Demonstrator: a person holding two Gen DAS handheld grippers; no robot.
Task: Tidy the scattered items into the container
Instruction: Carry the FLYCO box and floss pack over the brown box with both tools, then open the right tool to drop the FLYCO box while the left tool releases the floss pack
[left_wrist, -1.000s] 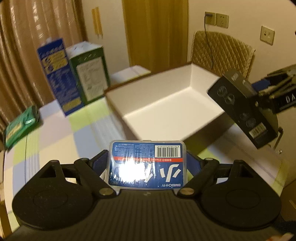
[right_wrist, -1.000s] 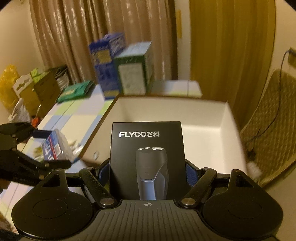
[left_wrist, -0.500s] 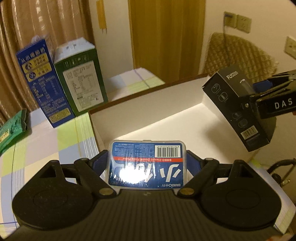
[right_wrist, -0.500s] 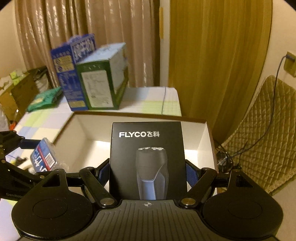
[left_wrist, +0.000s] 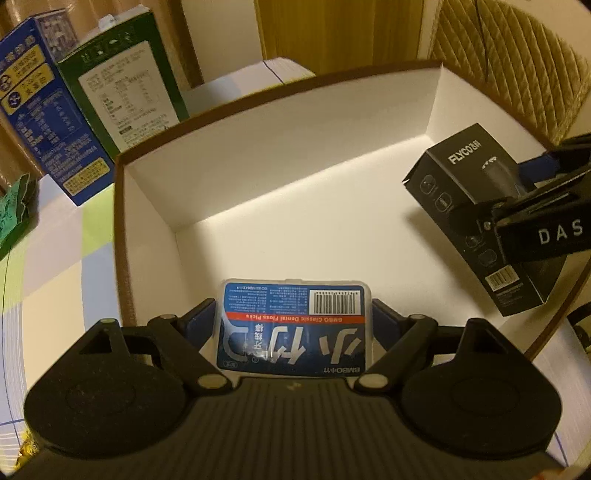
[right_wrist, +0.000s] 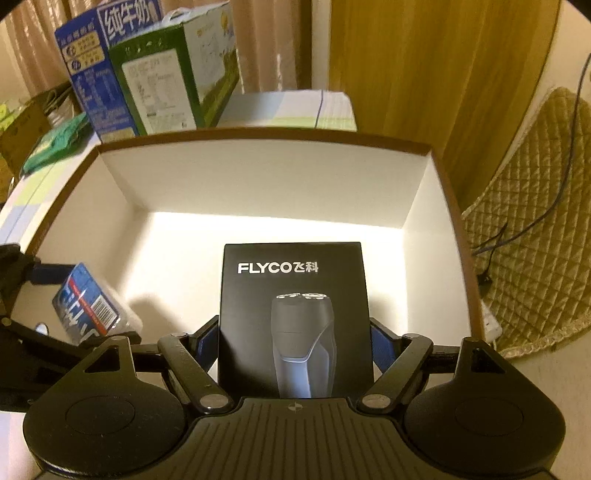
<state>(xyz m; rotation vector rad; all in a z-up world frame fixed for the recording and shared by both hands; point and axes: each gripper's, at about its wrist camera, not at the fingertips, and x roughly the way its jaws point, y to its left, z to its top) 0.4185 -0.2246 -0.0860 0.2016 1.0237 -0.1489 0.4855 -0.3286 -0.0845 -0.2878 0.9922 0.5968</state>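
Black FLYCO shaver box (right_wrist: 293, 317), upright

Open container (left_wrist: 147, 229) on the table (left_wrist: 55, 277), both grippers over its interior: left gripper (left_wrist: 294, 321) near the left wall with the floss pick pack (left_wrist: 293, 328) between its fingers; right gripper (right_wrist: 294, 332) to its right with the shaver box (right_wrist: 293, 317) between its fingers. Behind the container, at left, two cartons (right_wrist: 155, 70) side by side; chair (right_wrist: 535, 240) to the right of the container
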